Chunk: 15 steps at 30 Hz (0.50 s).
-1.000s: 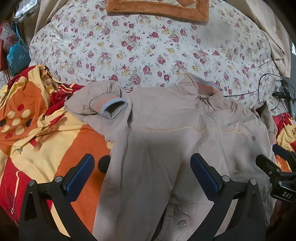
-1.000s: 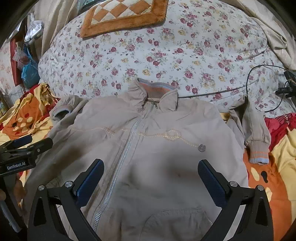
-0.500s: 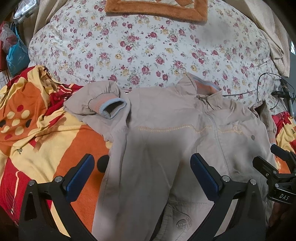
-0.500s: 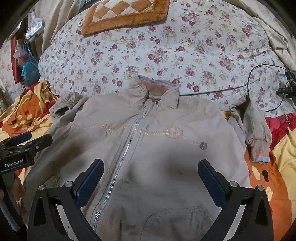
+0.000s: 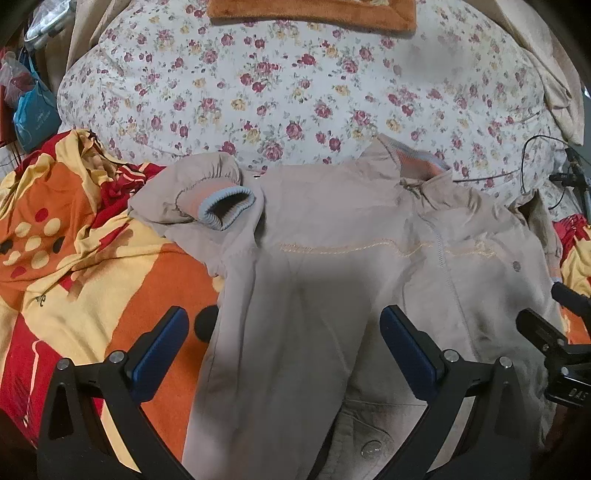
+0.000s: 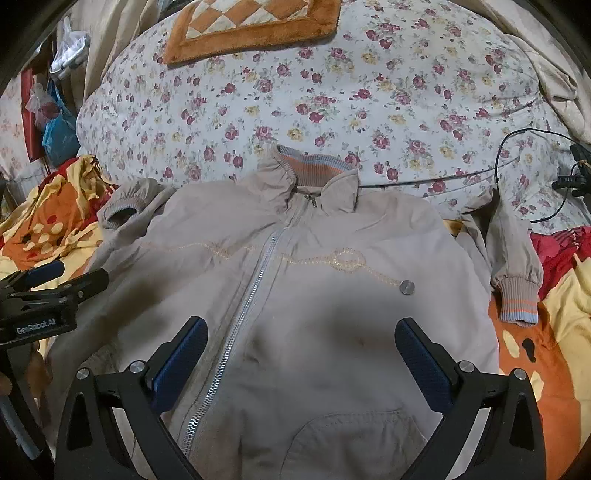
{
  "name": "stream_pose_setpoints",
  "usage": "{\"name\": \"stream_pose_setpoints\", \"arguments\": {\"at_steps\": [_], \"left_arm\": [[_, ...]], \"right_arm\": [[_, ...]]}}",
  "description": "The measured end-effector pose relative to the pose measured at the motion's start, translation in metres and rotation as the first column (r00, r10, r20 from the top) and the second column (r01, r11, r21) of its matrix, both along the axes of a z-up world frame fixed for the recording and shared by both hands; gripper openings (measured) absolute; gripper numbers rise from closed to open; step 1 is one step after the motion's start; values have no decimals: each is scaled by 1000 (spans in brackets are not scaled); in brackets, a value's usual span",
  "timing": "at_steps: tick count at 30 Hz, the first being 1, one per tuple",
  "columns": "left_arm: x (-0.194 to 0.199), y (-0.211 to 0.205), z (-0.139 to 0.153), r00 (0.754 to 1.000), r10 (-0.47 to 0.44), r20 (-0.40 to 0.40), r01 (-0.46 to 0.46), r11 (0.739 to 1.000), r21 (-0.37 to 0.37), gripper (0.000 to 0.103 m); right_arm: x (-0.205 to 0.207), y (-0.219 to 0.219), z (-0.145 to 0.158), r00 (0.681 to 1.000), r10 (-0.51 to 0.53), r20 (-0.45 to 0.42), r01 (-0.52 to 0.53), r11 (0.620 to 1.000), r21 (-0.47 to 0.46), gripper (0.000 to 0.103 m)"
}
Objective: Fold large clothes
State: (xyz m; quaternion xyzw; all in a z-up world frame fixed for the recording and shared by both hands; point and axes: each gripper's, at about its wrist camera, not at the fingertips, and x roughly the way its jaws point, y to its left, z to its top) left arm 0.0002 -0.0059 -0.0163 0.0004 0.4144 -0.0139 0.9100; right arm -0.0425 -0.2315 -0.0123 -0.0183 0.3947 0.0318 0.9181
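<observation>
A beige zip-up jacket [image 6: 314, 295] lies front up on the bed, collar away from me; it also shows in the left wrist view [image 5: 332, 277]. Its left sleeve cuff [image 5: 225, 210] is bunched near the shoulder. Its right sleeve cuff [image 6: 517, 299] lies beside the body on the orange blanket. My left gripper [image 5: 284, 350] is open and empty above the jacket's left side. My right gripper [image 6: 301, 358] is open and empty above the lower front, by the zipper [image 6: 240, 317].
An orange, yellow and red blanket [image 5: 74, 258] lies under the jacket. A floral quilt [image 6: 295, 92] rises behind the collar, with an orange checked mat [image 6: 255, 26] on it. A black cable [image 6: 517, 166] runs at the right. Blue bags [image 5: 33, 114] sit far left.
Both grippers have drifted slightly; the jacket sits a touch lower in the right wrist view. Nothing was gripped or released.
</observation>
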Motion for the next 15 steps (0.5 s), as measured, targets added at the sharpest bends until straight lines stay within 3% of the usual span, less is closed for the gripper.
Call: {"name": "stream_pose_setpoints", "arguments": {"at_steps": [15], "left_arm": [[5,2,-6,999,20,-26,-20,1000,0,103]], "right_arm": [[2,-5,-3,1000,-20,-17,20,1000,6,102]]}}
